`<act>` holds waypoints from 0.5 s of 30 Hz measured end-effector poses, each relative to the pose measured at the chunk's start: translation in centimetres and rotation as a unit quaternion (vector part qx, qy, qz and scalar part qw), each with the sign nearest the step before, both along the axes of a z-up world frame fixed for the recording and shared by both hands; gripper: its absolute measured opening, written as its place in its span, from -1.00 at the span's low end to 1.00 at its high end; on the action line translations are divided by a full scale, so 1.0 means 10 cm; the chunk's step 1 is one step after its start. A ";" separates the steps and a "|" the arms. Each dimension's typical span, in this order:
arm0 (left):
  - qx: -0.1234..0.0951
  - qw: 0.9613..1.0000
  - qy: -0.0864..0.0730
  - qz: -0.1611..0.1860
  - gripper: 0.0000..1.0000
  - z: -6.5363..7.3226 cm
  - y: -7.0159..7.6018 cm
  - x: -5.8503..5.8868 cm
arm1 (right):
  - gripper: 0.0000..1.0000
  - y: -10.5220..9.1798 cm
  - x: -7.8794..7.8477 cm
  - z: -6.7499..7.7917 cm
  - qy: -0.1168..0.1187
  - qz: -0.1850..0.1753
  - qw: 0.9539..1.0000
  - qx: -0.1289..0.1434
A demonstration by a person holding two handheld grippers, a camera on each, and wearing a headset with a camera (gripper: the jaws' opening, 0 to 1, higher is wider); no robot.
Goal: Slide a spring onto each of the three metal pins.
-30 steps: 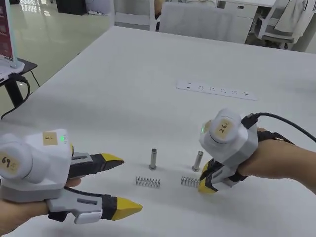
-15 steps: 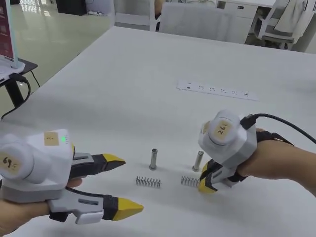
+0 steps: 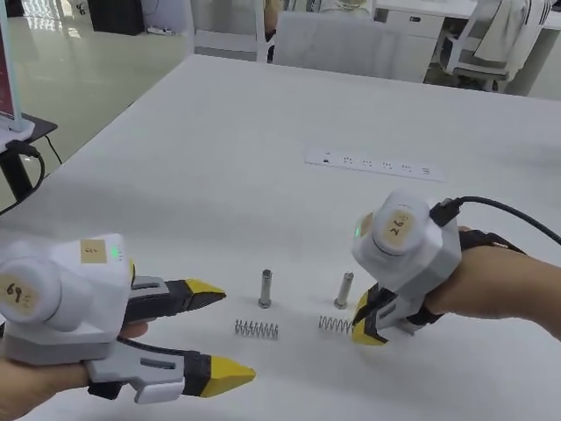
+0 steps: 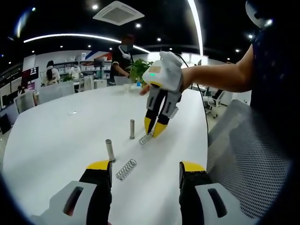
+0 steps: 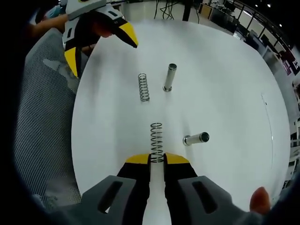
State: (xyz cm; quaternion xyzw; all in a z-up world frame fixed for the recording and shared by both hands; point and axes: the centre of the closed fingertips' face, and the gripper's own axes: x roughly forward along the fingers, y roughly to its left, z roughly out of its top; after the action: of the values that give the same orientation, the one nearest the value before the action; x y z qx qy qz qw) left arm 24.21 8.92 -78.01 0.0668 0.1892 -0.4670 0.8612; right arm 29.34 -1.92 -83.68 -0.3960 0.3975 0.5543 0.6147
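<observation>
Two short metal pins (image 3: 265, 288) (image 3: 344, 289) stand upright on the white table (image 3: 219, 175). A loose spring (image 3: 256, 329) lies flat in front of the left pin. My right gripper (image 3: 361, 326) is down at the table, shut on the end of a second spring (image 3: 335, 324), which lies on the surface just in front of the right pin. In the right gripper view that spring (image 5: 156, 140) runs straight out from the closed tips (image 5: 157, 159), with a pin (image 5: 197, 138) beside it. My left gripper (image 3: 219, 333) hovers open at the near left, holding nothing.
A white power strip (image 3: 375, 164) lies further back on the table. Chairs (image 3: 342, 39) stand along the far edge. A grey mesh chair (image 4: 243, 140) is close to the near side. A cable (image 3: 508, 215) trails from the right gripper.
The head camera has shifted slightly. Both grippers, springs and pins stay where they were.
</observation>
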 end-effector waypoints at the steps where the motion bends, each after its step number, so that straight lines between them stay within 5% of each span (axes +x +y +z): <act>1: 0.000 1.000 0.000 -0.002 0.05 0.01 -0.01 0.00 | -0.84 0.00 -0.01 0.02 0.001 0.000 1.000 0.001; 15: 0.007 0.999 -0.010 -0.030 -0.05 0.10 -0.14 0.05 | -0.84 0.07 -0.19 0.29 0.005 0.016 1.000 0.019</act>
State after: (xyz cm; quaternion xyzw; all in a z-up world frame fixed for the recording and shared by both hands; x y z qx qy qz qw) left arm 24.66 7.48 -76.99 0.0836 0.1817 -0.4909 0.8480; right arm 27.45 -1.24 -80.77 -0.3879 0.3838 0.5730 0.6115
